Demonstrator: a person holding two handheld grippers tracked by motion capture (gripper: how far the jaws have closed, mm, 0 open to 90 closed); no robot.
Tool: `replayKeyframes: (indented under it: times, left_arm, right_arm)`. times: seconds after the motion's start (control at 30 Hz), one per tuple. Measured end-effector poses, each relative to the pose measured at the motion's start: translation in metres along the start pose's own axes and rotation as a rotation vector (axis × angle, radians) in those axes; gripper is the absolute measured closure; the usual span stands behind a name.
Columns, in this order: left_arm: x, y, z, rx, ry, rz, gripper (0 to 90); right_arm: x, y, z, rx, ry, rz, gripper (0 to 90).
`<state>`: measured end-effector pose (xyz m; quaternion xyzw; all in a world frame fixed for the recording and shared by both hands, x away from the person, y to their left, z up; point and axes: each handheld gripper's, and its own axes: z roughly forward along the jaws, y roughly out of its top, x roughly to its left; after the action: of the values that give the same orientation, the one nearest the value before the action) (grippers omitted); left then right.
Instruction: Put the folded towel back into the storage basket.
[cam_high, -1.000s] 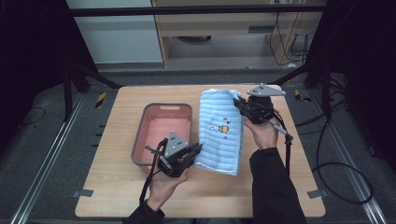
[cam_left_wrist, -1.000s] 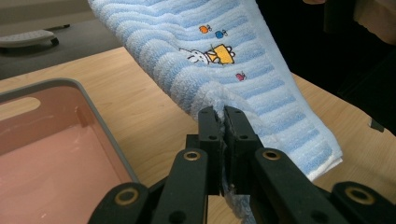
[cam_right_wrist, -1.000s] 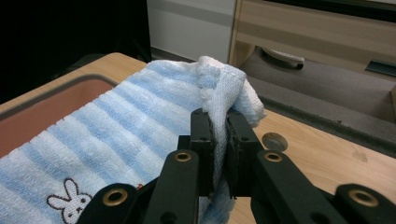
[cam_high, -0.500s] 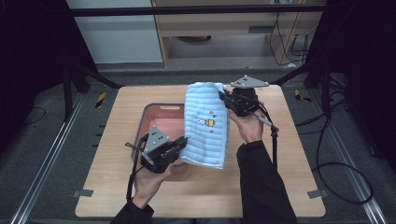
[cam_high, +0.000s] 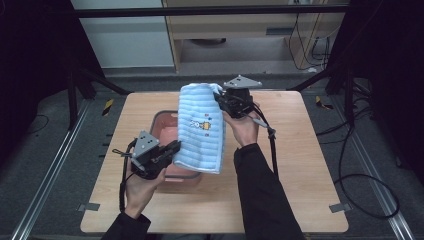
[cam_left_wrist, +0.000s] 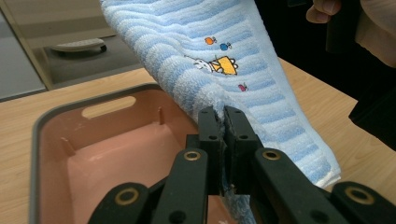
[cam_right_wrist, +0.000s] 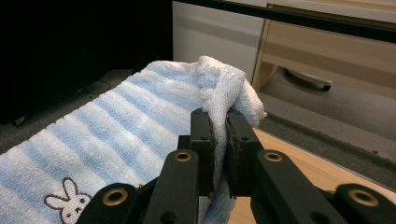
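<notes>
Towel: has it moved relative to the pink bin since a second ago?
Yes. The towel, held by the left tongs and right tongs, has shifted left in the high view and now hangs over the pink bin.

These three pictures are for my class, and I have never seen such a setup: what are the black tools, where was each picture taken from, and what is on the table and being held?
No robot arm here: a person holds a hand-held clamping tool in each hand. The high view looks down on the wooden table from above the person's side. The other two come from small cameras riding on the tools, each looking along its own two black jaws.

On the table stands a pink tray, which looks empty.

The left tool and the right tool are both shut on a blue and white striped towel with a small embroidered picture. The left pinches its near edge, the right its far end, so the towel hangs stretched between them, lifted above the tray and table.
</notes>
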<state>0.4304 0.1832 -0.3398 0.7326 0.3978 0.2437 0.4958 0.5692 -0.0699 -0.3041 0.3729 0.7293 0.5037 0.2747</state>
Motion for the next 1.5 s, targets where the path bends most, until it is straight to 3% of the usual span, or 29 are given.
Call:
replayKeyframes:
  times: [0.23, 0.8, 1.1, 1.5]
  left_arm:
    - [0.020, -0.005, -0.003, 0.000, 0.027, -0.024, 86.3]
    - [0.050, -0.011, -0.014, 0.000, 0.087, -0.049, 86.3]
    - [0.067, -0.024, -0.008, 0.045, 0.118, -0.071, 86.3]
    - [0.070, -0.044, 0.008, 0.126, 0.133, -0.058, 86.3]
  right_arm:
    - [0.009, 0.000, 0.017, -0.008, 0.013, 0.015, 83.3]
    - [0.027, 0.007, 0.052, -0.009, 0.050, 0.022, 83.3]
    - [0.035, 0.000, 0.073, 0.011, 0.063, 0.015, 83.2]
    - [0.038, -0.025, 0.102, 0.072, 0.070, 0.019, 83.2]
